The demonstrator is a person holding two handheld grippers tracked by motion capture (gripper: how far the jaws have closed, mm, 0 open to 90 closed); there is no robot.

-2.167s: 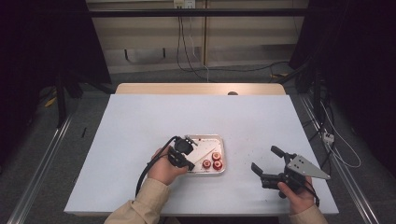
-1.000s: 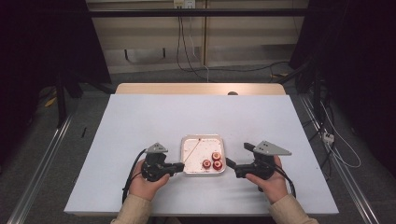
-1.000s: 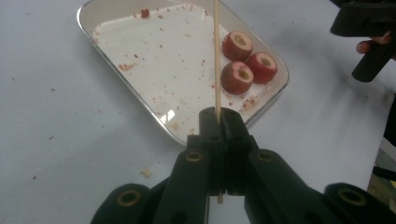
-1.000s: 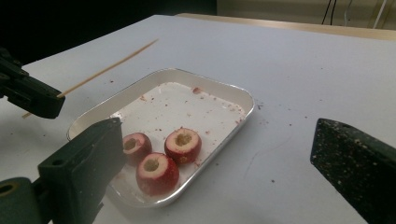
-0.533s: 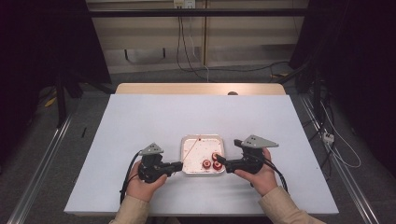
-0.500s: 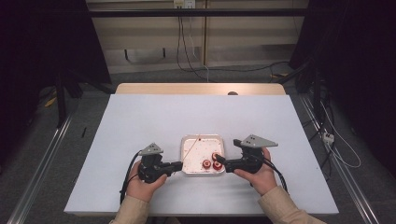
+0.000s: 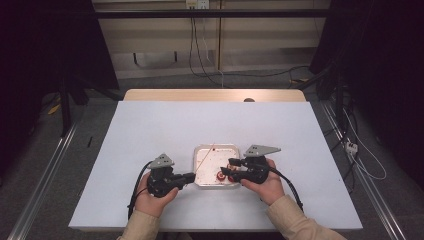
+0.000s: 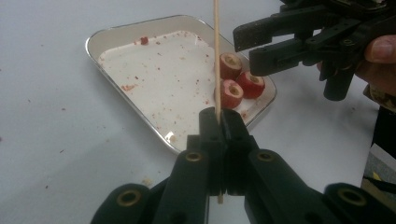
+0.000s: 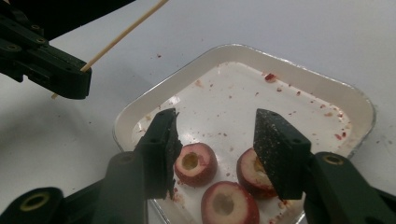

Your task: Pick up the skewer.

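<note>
Skewer, one; fruit pieces, three

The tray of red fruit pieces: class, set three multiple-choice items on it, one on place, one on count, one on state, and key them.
1. Where do the fruit pieces lie?
A. in the tray
B. on the bare table
C. on the skewer

2. How many fruit pieces are there?
A. one
B. three
C. five

3. What does the left tool do?
A. stands open
B. grips a fruit piece
C. is shut on the skewer

Key:
1 A: all sit inside the tray's rim, at one end.
2 B: both tool views show three cored red pieces.
3 C: the wooden stick is pinched between its closed jaws, while the right tool, jaws just closing, hovers over the fruit.
</note>
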